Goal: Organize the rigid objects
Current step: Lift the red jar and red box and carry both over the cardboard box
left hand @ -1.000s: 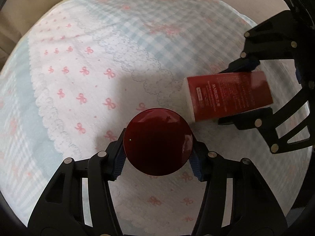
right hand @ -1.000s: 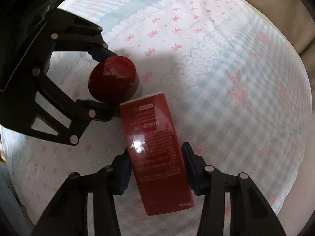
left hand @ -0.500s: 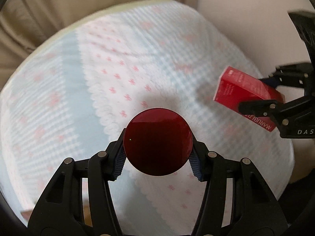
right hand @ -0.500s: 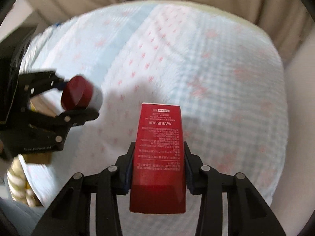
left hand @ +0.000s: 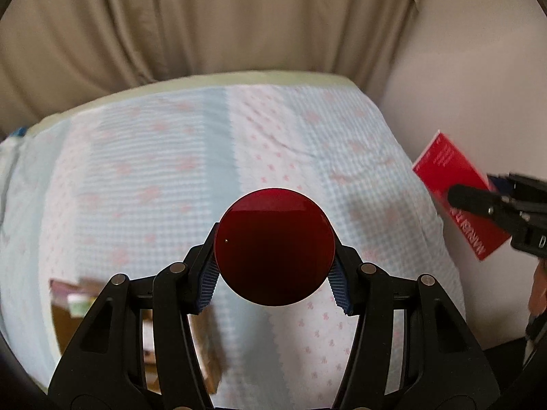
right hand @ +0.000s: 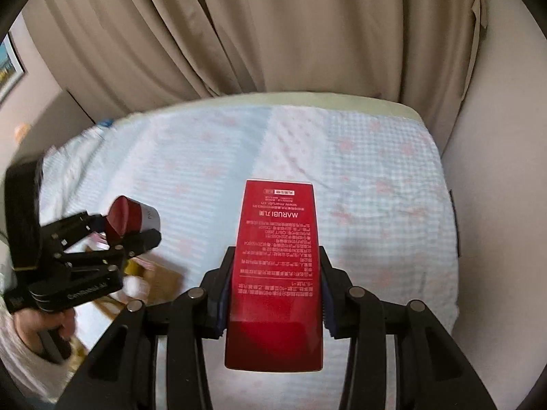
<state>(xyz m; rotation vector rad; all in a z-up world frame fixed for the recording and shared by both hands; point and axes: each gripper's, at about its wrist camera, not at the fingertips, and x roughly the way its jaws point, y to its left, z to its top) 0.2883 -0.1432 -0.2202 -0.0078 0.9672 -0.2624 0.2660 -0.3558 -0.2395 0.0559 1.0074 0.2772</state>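
My left gripper (left hand: 273,273) is shut on a round jar with a dark red lid (left hand: 273,246), held high above the bed. In the right wrist view that same jar (right hand: 131,217) shows a red lid and a white body between the left gripper's (right hand: 126,230) fingers at the left. My right gripper (right hand: 271,294) is shut on a tall red carton (right hand: 277,266) with white print, its long side pointing away from me. In the left wrist view the carton (left hand: 458,194) hangs at the right edge in the right gripper's black fingers (left hand: 478,201).
A bed (left hand: 154,177) covered in a light blue and white checked cloth with pink bows fills the lower half. Beige curtains (right hand: 256,34) hang behind it. A brown cardboard box (right hand: 160,276) with small items sits low at the left, beside the bed. A hand (right hand: 41,324) grips the left tool.
Both grippers have risen well above the bed with the jar and the carton in them and have rolled. The curtains and the bed's far edge have come into view.
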